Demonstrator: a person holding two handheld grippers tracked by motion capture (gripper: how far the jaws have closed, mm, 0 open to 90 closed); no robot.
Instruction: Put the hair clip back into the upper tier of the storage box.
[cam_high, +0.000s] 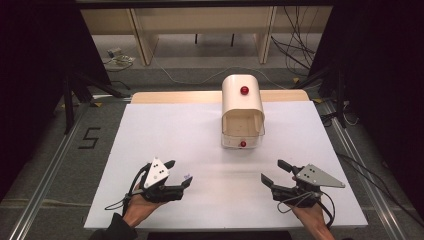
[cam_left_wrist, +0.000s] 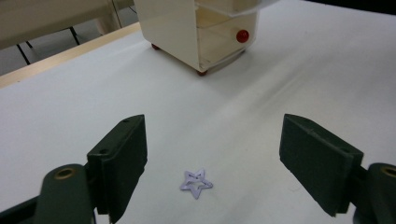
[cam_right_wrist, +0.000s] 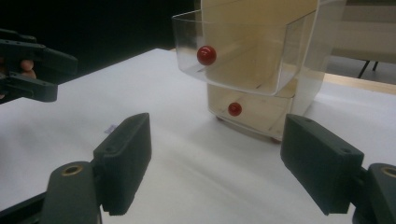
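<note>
Star clip: a small, flat, pale purple star lies on the white table just ahead of your left gripper, between its two jaws in the left gripper view and touching neither. In the high view it is a faint speck by the near jaw tip.
Left gripper: your jaws stand wide apart and hold nothing; the star sits framed in the gap.
Step in hand: by my reading, you are lining up on the star for a pick, and the grasp is not yet made.
Next move: come down until the jaw tips meet the table on either side of the star, then close. It is thin and flat, so it could slip under the pads.
Right gripper: your jaws are spread wide and empty, hovering over the table, well apart from the star.
Drawer unit: a cream cabinet farther back, its upper clear drawer pulled out with a red knob; the lower drawer, also red-knobbed, looks pushed in. The open drawer looks a likely place for the star.
</note>
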